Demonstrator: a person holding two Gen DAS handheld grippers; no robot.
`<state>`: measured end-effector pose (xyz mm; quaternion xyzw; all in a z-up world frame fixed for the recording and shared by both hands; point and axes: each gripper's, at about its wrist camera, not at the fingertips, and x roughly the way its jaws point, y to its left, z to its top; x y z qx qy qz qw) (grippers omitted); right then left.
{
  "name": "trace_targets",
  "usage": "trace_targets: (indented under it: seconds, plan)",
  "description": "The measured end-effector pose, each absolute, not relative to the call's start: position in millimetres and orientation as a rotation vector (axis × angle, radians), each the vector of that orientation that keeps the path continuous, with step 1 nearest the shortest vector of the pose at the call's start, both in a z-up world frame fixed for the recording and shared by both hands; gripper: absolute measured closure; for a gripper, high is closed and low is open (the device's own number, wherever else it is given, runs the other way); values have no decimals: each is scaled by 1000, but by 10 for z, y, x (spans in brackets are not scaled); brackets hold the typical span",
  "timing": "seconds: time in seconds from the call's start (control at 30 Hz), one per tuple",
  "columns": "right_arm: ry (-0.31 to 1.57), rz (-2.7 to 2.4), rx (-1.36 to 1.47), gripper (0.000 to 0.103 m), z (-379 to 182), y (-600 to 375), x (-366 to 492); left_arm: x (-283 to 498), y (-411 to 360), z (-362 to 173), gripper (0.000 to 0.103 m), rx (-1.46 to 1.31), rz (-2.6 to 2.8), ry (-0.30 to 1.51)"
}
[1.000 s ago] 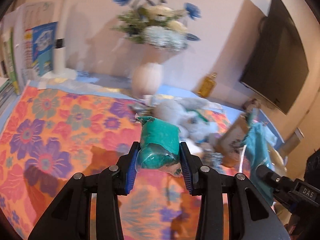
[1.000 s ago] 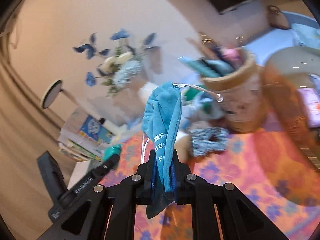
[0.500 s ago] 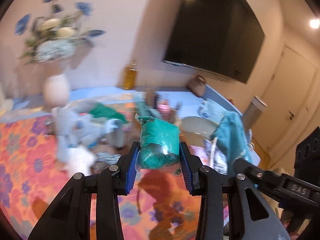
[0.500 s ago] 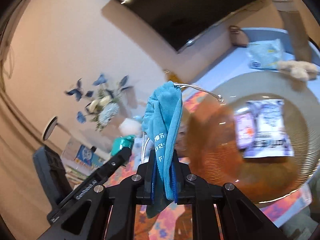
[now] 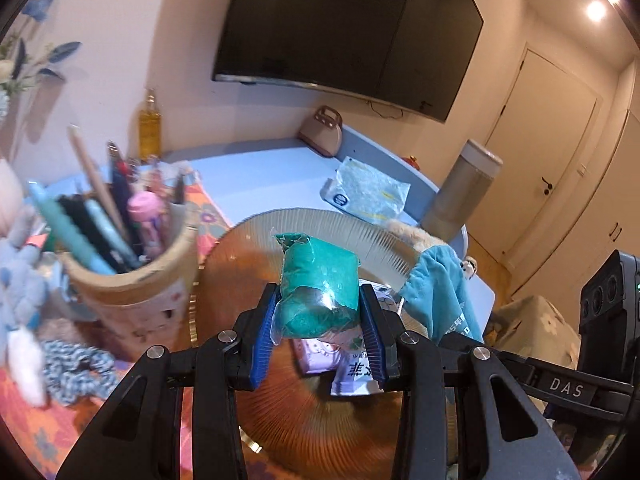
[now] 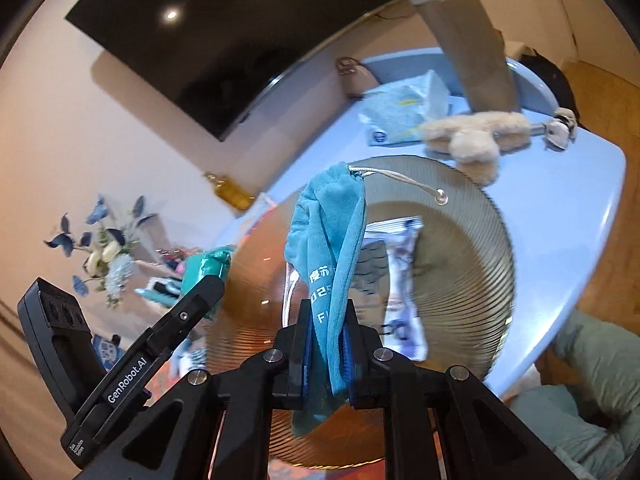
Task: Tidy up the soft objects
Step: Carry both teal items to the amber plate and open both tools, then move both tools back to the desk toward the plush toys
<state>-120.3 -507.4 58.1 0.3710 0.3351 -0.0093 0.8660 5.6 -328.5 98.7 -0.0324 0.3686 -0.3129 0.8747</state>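
My left gripper point(image 5: 318, 334) is shut on a green packet in clear wrap point(image 5: 318, 286), held above a ribbed amber glass bowl point(image 5: 352, 234). My right gripper point(image 6: 328, 354) is shut on a teal drawstring pouch point(image 6: 330, 232), whose cord with a clear bead point(image 6: 440, 200) arcs over the same bowl point(image 6: 472, 276). A white and purple printed packet point(image 6: 400, 280) lies inside the bowl; in the left wrist view this packet point(image 5: 352, 370) shows below the green one. The pouch point(image 5: 440, 286) hangs at the right of the left wrist view.
A wooden pen holder point(image 5: 136, 280) full of pens stands left of the bowl, with a blue-white scrunchie point(image 5: 76, 366) and a plush toy point(image 5: 20, 292) beside it. Behind the bowl lie a tissue pack point(image 6: 404, 110), a beige plush point(image 6: 476, 134) and a grey tumbler point(image 6: 464, 36). The blue table edge point(image 6: 592, 240) is near.
Both grippers have swung rightward from the flowered cloth and vase side to over the amber bowl, each keeping its grip. The pen holder now sits at the left.
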Motion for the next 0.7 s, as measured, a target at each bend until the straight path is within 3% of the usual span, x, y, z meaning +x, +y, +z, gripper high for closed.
trace_targets:
  seconds: [0.2, 0.23, 0.27, 0.3, 0.33, 0.37, 0.4, 0.7]
  plan:
    - [740, -27, 746, 91, 505, -5060, -1145, 141, -3357, 877, 67, -57, -655, 781]
    - [753, -28, 744, 89, 503, -5027, -1129, 139, -3353, 868, 64, -47, -657, 782]
    - [771, -33, 751, 85, 491, -5032, -1116, 144, -3372, 859, 49, -35, -654, 787]
    - [771, -36, 755, 72, 497, -5032, -1121, 150, -3414, 850, 40, -20, -643, 791]
    - [761, -41, 754, 45, 521, -5028, -1132, 152, -3426, 849, 16, -8, -627, 792]
    - [750, -48, 749, 31, 548, -5027, -1148, 150, -3431, 856, 3, 6, -605, 789]
    - [744, -85, 738, 18, 582, -5033, -1179, 144, -3398, 879, 2, 0, -584, 771]
    - [699, -112, 808, 16, 716, -5126, -1438, 176, -3149, 943, 2, -54, -571, 777]
